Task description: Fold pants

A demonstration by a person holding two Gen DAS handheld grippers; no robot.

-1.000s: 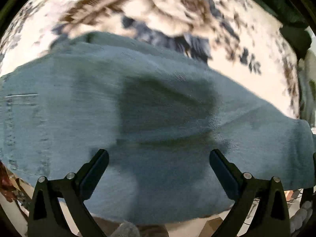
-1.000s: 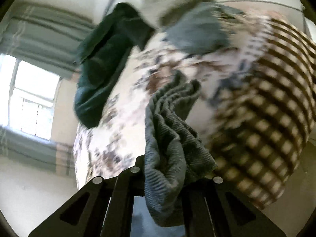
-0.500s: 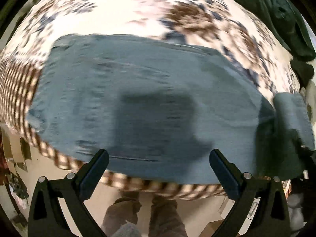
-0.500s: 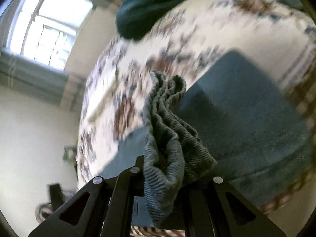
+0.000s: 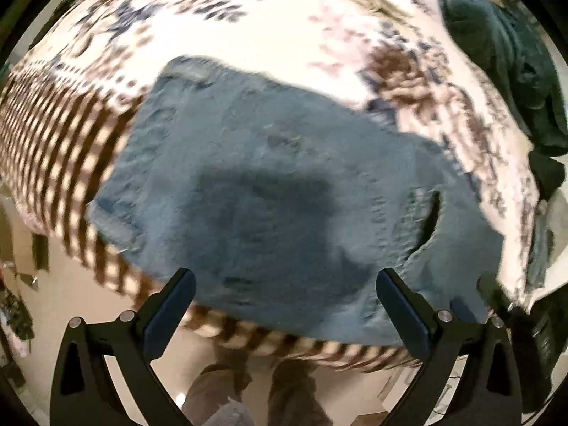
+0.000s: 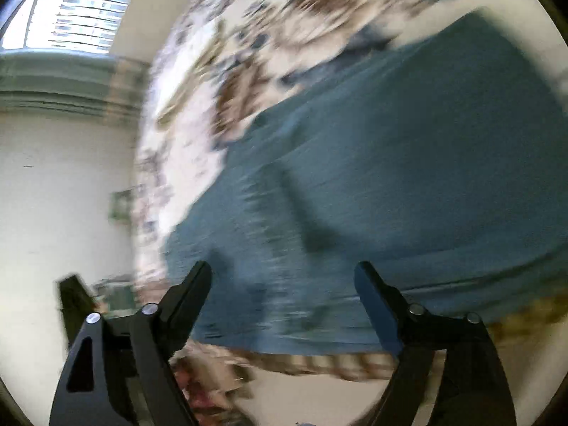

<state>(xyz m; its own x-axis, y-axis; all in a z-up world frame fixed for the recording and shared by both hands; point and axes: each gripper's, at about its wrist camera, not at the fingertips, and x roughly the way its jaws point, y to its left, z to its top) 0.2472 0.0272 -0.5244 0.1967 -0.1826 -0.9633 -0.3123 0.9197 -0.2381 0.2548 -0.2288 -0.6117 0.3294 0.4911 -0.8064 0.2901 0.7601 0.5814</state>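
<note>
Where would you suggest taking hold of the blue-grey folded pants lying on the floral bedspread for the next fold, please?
Probably the near right corner of the blue-grey folded pants, coming from the bed's near edge. There the cloth lifts into a raised flap with a dark gap beneath, giving a finger room to slip under, whereas the middle lies flat against the floral bedspread. Both the left gripper and the right gripper are open.

Ahead of both black grippers, the pants [image 5: 269, 191] are a muted blue-grey denim. Beyond them the bedspread [image 5: 284, 28] is cream with brown and navy floral blotches, its near edge brown-and-cream checked. A dark green garment [image 5: 504, 56] lies far right of the left tool.
</note>
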